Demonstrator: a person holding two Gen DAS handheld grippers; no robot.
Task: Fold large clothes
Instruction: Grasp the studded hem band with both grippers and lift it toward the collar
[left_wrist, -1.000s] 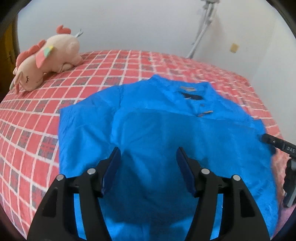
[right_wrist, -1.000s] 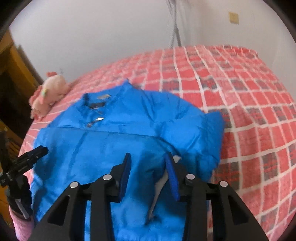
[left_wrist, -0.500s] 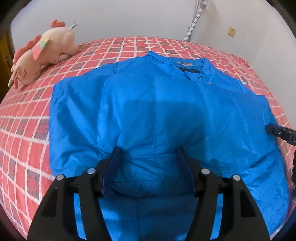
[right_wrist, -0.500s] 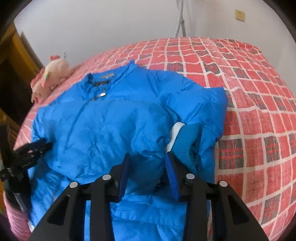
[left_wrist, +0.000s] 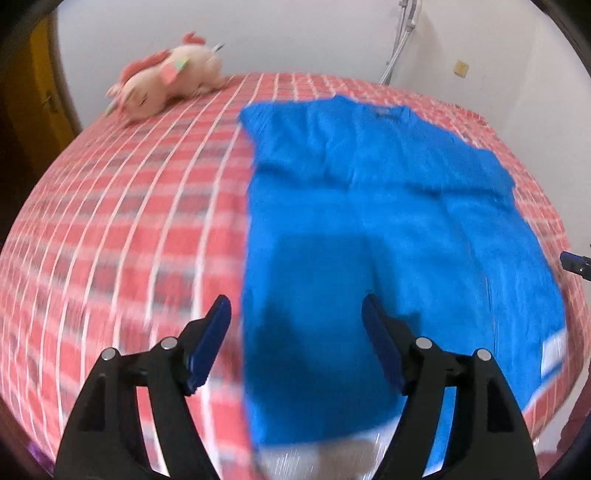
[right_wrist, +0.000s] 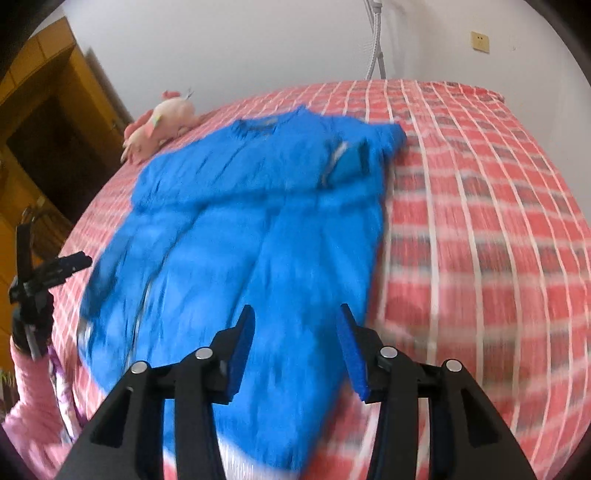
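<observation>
Both grippers, left and right, back off seemingly folded jacket, jaws wide.

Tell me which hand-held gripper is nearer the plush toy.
Left. The left hand-held gripper hovers over the jacket's toy-side edge; the right hand-held gripper is at the far side from the plush toy.

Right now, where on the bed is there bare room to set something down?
Bare checked red bedspread lies left of the blue padded jacket, below the pink plush toy, and right of it. The jacket fills the middle.
</observation>
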